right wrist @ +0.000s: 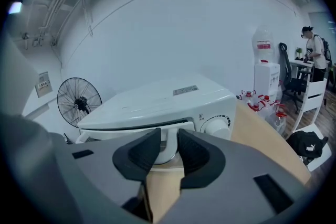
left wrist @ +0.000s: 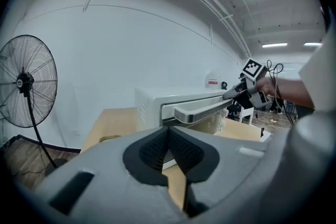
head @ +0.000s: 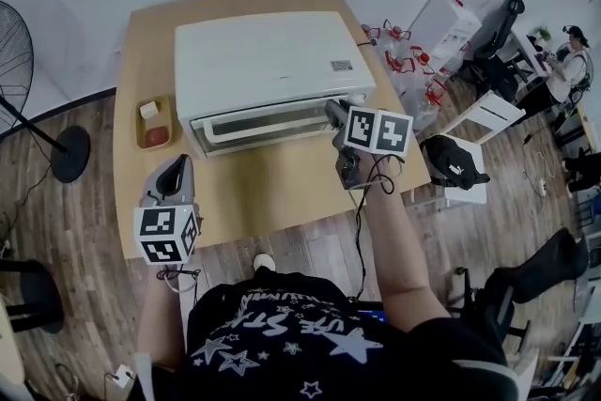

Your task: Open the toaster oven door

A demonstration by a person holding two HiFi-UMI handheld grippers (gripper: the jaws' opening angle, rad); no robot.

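A white toaster oven (head: 272, 61) stands at the back of the wooden table (head: 272, 192), its glass door facing me with a white handle (head: 268, 122) along the top. My right gripper (head: 335, 113) is at the handle's right end. In the right gripper view its jaws (right wrist: 168, 134) close on the handle's end post, with the bar (right wrist: 105, 135) running left and a knob (right wrist: 216, 126) to the right. My left gripper (head: 175, 172) hovers over the table's front left, shut and empty (left wrist: 169, 134). The left gripper view shows the handle (left wrist: 202, 108) with the right gripper (left wrist: 229, 94) on it.
A small wooden tray (head: 153, 122) holding small items lies left of the oven. A standing fan (head: 14, 61) is on the floor to the left. Water bottles (head: 413, 61), a black bag (head: 451, 160) on a white chair and a person (head: 568, 61) are at the right.
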